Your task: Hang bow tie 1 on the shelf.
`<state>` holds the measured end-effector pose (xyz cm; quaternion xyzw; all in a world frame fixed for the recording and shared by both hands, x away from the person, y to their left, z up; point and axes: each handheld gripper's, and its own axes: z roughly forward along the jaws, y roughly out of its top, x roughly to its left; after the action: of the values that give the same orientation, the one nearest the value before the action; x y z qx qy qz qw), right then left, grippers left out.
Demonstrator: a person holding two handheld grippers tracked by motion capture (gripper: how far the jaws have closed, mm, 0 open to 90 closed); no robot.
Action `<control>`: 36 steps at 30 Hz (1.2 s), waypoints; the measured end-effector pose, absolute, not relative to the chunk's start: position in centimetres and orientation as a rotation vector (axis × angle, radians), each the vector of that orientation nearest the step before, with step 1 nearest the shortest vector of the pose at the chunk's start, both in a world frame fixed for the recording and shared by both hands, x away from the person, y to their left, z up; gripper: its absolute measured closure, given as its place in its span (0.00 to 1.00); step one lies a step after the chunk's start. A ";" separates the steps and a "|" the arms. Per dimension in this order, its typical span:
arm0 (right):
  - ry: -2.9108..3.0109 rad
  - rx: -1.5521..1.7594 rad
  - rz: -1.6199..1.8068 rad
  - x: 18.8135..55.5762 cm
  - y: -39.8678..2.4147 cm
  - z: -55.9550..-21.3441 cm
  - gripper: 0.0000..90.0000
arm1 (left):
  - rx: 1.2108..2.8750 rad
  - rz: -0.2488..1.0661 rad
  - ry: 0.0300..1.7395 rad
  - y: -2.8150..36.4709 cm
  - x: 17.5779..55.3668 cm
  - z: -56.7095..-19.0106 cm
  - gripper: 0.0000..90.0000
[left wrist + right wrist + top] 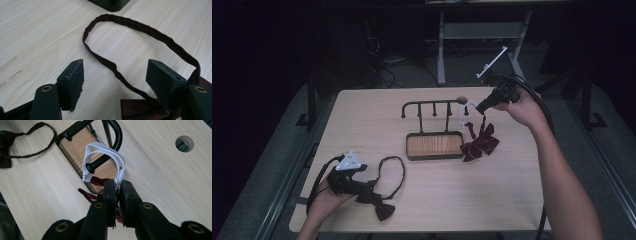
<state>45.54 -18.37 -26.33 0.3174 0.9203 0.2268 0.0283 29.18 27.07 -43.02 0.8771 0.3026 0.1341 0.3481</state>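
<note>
A black hook rack [432,104] stands on a wood-floored tray [434,145] at the table's middle. My right gripper [482,106] is shut on the white strap [105,150] of a dark red bow tie [481,142]. In the right gripper view [118,183] the strap's loop sits around the tip of an end peg [88,167], and the bow [96,180] hangs under the jaws. At the near left, my left gripper [362,186] stands open [115,72] over a second dark bow tie [383,210]. Its dark strap [130,23] lies looped on the table between the jaws.
A round cable hole [460,99] opens in the tabletop just behind the rack's right end. The light wooden table [512,200] has bare surface at the near right. Desk legs and cables stand in the dark beyond the far edge.
</note>
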 end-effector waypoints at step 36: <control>2.895 0.932 0.749 44.3 -18.9 -29.1 0.81 | 2.286 0.343 0.779 26.9 29.2 -43.1 0.35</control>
<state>44.31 -18.91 -29.08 0.2975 0.9243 0.2391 0.0048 29.20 26.91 -43.14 0.8799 0.2999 0.1322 0.3441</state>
